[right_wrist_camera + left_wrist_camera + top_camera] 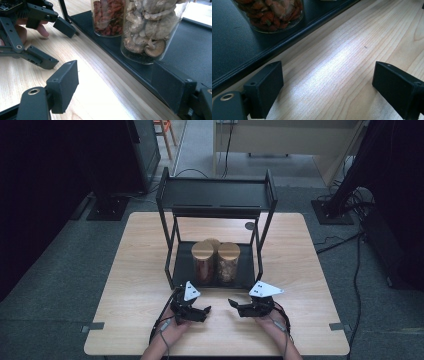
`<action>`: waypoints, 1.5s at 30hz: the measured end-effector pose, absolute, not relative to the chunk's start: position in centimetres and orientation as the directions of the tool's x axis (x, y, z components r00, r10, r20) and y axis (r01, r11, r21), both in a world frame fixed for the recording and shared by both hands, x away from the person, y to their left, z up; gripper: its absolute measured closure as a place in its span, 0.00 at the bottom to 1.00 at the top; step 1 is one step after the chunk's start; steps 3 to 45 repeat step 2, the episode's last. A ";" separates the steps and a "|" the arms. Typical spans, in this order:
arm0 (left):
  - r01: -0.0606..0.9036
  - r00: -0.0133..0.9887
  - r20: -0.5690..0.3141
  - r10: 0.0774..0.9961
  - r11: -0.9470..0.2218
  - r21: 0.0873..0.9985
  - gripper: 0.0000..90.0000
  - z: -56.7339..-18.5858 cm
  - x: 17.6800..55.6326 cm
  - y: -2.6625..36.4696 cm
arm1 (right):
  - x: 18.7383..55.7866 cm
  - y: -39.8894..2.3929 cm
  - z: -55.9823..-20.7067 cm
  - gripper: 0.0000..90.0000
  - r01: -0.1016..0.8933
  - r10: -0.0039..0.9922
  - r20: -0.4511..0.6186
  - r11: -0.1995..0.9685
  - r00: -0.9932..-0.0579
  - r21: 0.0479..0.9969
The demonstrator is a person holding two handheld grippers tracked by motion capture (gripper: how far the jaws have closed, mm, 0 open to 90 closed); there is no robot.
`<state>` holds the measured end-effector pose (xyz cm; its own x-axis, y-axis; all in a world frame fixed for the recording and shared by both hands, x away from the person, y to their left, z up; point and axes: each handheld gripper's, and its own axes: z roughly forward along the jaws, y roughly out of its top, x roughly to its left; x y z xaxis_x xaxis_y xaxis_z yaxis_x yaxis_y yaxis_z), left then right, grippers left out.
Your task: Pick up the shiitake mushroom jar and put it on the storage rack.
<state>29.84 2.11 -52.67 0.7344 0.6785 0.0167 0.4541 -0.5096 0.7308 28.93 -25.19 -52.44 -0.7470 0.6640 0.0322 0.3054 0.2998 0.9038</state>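
My left hand-held gripper [206,310] sits low over the desk [125,270], just in front of the rack [170,200], released: jaws wide apart, bare wood between them in the left gripper view. Its jaws point right, toward the other one. Nothing held.

Rack's lower shelf [182,267] rests on the desk. Two jars with wooden lids at its front edge, side by side and touching or nearly so. A third lid [213,241] peeks out behind them; contents hidden. Left one, the red-berry jar [203,262], is just beyond my left hand-held gripper; the left gripper view shows its base [269,15] on the black shelf, near the shelf lip. Right one, the mushroom jar [228,261], stands upright just beside it.

My right hand-held gripper [231,303] is also released, jaws spread, pointing left at the other, tips near but apart. Right gripper view: mushroom jar [150,27] straight ahead past the jaws, not touching them. Top shelf [215,195] carries nothing visible.
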 end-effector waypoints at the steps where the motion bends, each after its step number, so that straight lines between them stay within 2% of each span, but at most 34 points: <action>1: 0.454 0.735 0.017 0.678 -0.510 0.731 0.11 -52.7 29.8 2.1 | 28.9 -25.2 -52.4 0.25 0.306 0.664 0.032 0.300 -0.747 0.903; 45: 0.454 0.734 0.017 0.678 -0.510 0.731 0.11 -52.7 29.8 2.1 | 28.9 -25.2 -52.4 0.25 0.306 0.663 0.033 0.301 -0.748 0.903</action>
